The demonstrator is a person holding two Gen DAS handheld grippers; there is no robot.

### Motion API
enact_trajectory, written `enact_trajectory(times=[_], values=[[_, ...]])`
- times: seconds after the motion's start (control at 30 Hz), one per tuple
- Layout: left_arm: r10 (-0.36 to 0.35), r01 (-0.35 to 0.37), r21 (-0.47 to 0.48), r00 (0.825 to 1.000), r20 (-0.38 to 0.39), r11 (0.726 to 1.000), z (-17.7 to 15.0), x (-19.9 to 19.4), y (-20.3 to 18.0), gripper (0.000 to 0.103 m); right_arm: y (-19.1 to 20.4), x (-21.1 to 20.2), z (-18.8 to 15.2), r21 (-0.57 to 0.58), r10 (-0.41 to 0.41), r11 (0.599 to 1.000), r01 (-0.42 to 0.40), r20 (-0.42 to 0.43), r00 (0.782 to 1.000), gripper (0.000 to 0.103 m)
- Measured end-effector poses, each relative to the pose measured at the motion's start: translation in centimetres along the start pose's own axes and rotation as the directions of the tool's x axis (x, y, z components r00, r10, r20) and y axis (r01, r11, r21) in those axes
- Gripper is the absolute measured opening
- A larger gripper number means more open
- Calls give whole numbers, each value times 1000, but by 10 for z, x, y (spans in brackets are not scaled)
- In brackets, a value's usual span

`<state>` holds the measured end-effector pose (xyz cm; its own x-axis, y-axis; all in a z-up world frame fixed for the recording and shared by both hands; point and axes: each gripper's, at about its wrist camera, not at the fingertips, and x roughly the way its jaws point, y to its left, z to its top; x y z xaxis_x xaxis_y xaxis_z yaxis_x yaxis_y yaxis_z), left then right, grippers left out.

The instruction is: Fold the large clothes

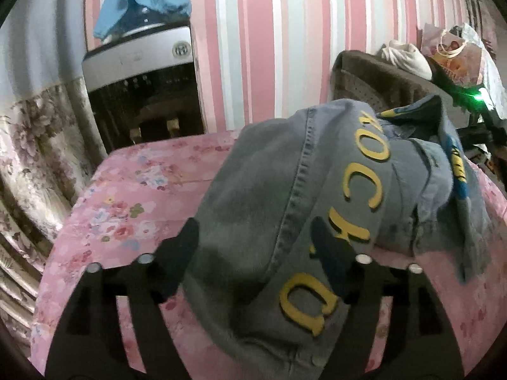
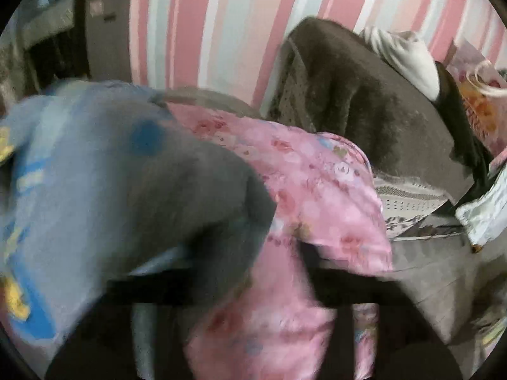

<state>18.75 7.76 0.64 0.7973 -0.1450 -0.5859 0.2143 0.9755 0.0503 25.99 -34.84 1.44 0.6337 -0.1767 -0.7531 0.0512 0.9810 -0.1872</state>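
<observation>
Denim jacket (image 1: 253,190) with yellow lettering lies heaped on the pink floral bed (image 1: 133,196); left gripper (image 1: 253,237) spread wide around its fabric. Right gripper (image 2: 244,253) is blurred, its state unclear, beside the jacket's sleeve (image 2: 126,174).

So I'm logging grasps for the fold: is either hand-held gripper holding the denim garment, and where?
Neither clearly: the denim garment drapes between the left hand-held gripper's spread fingers; the right view is too blurred to tell.
</observation>
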Motion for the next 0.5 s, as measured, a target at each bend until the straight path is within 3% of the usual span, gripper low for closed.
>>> enact_trajectory(times=[0.2, 0.4, 0.5], values=[[-27, 27, 0, 1000, -7, 1000, -17, -13, -6, 79, 20, -62, -59, 29, 35, 999, -37, 74, 997, 71], [-73, 75, 47, 997, -40, 996, -36, -15, -27, 79, 37, -73, -99, 58, 101, 993, -106, 86, 991, 71], [-90, 93, 102, 995, -35, 990, -37, -13, -41, 82, 50, -68, -111, 55, 122, 991, -126, 60, 991, 65]])
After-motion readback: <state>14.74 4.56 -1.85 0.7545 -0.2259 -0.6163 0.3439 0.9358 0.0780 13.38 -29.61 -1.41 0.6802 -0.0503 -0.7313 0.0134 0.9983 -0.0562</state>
